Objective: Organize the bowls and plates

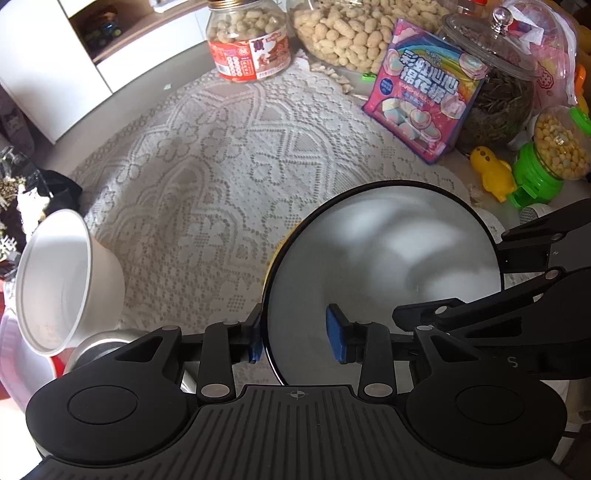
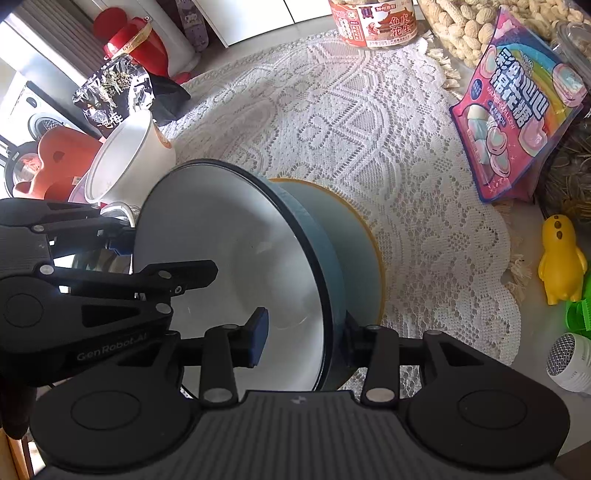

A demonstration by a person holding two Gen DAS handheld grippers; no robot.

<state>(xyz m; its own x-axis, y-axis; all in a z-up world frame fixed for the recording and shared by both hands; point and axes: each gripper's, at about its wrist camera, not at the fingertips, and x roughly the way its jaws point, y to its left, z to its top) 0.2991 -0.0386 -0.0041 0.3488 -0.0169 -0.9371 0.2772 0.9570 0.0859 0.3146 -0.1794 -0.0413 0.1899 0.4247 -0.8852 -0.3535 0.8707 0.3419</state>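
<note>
A teal bowl [image 2: 236,236] with a white inside and dark rim is between both grippers, nested on a yellow-rimmed bowl [image 2: 364,258] on the lace cloth. It also shows in the left wrist view [image 1: 384,266]. My left gripper [image 1: 295,338] straddles its left rim, one blue pad inside and one outside, jaws apart. My right gripper [image 2: 303,334] straddles the right rim the same way. Neither pad visibly presses the rim. A white paper bowl [image 1: 59,280] stands at the left, tilted on other dishes.
A lace cloth [image 1: 221,166] covers the table. At the back stand a peanut jar [image 1: 247,40], a peanut bag [image 1: 351,33], a marshmallow packet [image 1: 424,99] and a glass jar [image 1: 495,81]. A yellow duck toy [image 2: 561,258] and a green dispenser [image 1: 543,162] sit right.
</note>
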